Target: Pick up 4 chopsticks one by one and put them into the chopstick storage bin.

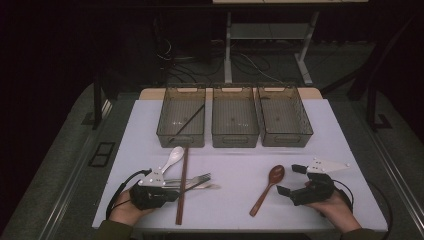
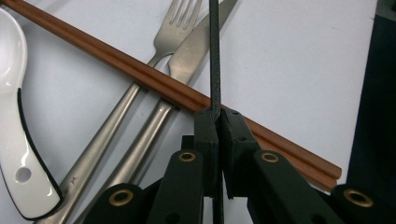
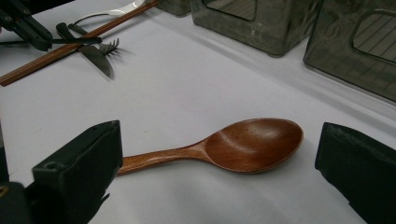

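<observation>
The left gripper has its jaws pressed together on a thin black chopstick, which the left gripper view shows standing up across the brown chopsticks, fork and knife, with the white spoon beside them. From the high view this group lies near the surface's front left corner. The right gripper is wide open around the wooden spoon (near the front edge), touching nothing. Three bins stand along the back edge.

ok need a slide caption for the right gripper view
Open right gripper straddling a brown wooden spoon lying on the white table, translucent grey bins behind.
</observation>
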